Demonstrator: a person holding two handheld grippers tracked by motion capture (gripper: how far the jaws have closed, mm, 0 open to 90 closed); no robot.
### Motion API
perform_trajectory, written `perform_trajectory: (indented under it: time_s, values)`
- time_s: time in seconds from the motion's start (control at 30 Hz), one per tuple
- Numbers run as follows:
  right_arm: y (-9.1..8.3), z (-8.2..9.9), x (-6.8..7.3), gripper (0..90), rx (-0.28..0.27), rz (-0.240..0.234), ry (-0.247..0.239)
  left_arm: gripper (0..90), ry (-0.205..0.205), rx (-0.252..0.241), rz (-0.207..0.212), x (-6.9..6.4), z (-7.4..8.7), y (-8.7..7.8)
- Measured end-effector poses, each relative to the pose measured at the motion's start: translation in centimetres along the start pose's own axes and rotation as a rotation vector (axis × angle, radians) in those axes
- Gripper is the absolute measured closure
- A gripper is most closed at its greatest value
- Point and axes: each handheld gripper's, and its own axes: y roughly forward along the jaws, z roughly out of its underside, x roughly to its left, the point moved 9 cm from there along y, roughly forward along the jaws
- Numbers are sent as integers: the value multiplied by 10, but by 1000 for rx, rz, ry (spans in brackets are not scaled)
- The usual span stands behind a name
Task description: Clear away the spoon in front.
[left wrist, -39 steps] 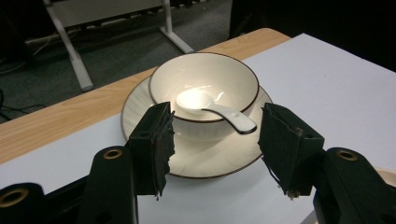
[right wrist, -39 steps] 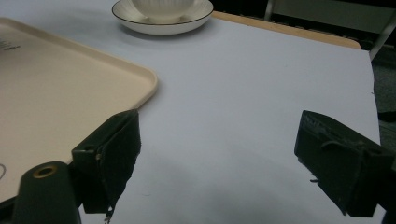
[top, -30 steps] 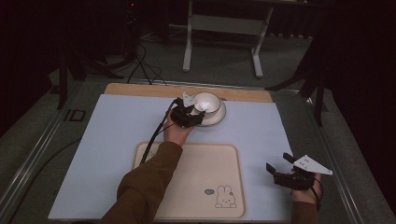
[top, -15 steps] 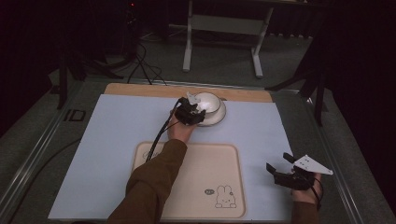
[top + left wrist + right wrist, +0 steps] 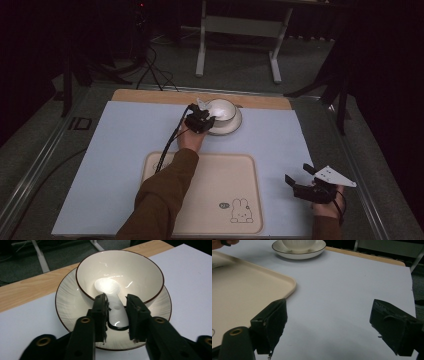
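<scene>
Overhead, the left gripper (image 5: 202,120) reaches the bowl (image 5: 222,110) beyond the tray (image 5: 200,200); the right gripper (image 5: 305,182) idles wide open. Close up, its jaws have just been closing on the spoon (image 5: 113,305) handle; the glossy ceramic could slip or tip the bowl off its saucer (image 5: 67,305).

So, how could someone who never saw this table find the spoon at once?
Look at the far edge of the pale blue mat, where a cream bowl sits on a ribbed saucer. The white ceramic spoon rests inside the bowl, its handle over the rim, between the left claw jaws.
</scene>
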Motion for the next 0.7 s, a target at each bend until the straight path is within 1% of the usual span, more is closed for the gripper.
perform_trajectory:
  time_s: [0.13,0.3,0.37,0.6,0.7]
  values:
    - [0,0,0,142,0,0,0,723,-7,-1,1,0,0,0]
    - [0,0,0,142,-1,1,0,733,-6,2,-4,0,-1,-1]
    - [0,0,0,142,0,1,0,735,-7,-5,-7,-1,-2,-3]
    - [0,0,-1,142,0,2,-1,739,-44,-40,-3,-3,-9,-10]
    - [0,0,-1,142,-1,2,0,739,-46,-53,1,-5,-13,-14]
